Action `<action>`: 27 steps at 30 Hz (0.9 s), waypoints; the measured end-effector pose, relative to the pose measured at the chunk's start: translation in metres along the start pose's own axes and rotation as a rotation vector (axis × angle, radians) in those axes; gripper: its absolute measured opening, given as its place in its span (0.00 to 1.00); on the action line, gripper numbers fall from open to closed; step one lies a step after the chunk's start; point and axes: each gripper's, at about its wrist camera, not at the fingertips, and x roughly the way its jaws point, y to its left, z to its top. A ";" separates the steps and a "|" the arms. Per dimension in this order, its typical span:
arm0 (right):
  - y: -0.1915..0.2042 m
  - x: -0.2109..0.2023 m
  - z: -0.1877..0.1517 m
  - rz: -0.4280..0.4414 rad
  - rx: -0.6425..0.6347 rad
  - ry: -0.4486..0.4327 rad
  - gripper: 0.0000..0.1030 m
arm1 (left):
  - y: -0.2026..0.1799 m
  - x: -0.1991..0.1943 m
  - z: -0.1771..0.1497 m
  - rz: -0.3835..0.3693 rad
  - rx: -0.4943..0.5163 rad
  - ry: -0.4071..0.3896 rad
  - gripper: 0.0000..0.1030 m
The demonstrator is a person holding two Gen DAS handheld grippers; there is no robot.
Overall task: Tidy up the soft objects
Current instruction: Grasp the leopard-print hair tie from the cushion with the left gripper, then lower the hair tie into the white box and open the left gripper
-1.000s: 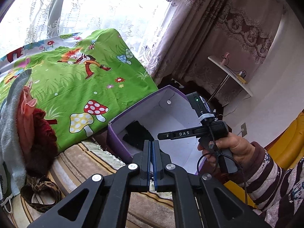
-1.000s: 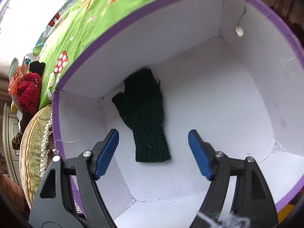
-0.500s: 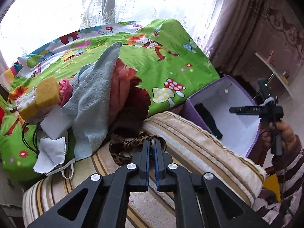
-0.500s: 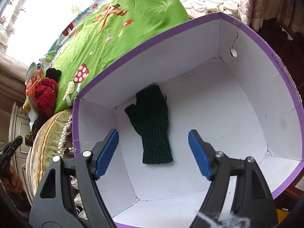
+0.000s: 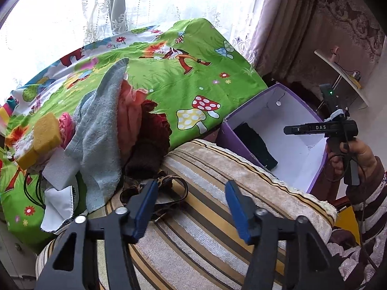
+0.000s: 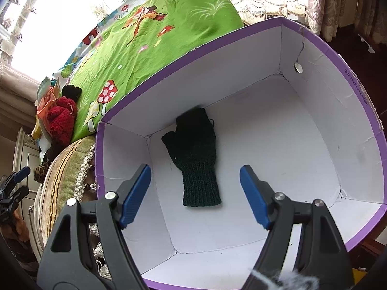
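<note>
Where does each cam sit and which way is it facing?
Left wrist: on the left hand-held gripper, jaws open, looking over a striped cushion at the pile of soft items; the right hand shows.
Right wrist: on the right hand-held gripper, jaws open, looking down into the purple box at a dark green glove.
Shared: box, glove, green mushroom-print sheet, red knit item.

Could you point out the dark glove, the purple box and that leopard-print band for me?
Dark glove (image 6: 197,159): right wrist view, on its knitted palm.
Purple box (image 6: 326,46): right wrist view, on its far purple rim.
Leopard-print band (image 5: 169,179): left wrist view, on the top of its loop.
</note>
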 end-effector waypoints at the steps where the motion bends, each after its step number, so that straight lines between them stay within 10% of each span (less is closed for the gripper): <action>1: 0.000 -0.001 0.000 0.001 -0.003 0.000 0.76 | 0.000 0.006 0.001 0.003 -0.004 0.020 0.37; 5: -0.004 -0.003 -0.002 -0.013 0.000 -0.010 0.76 | -0.003 0.024 -0.001 0.038 0.014 0.081 0.25; 7: -0.007 -0.004 -0.002 -0.013 0.007 -0.012 0.76 | -0.008 0.025 0.001 0.055 0.036 0.075 0.02; 16: -0.012 -0.014 -0.003 -0.008 0.009 -0.040 0.76 | -0.073 0.027 0.036 -0.038 0.197 -0.031 0.02; 27: -0.032 -0.038 -0.005 -0.080 0.030 -0.105 0.76 | -0.156 0.113 0.087 -0.282 0.274 0.119 0.02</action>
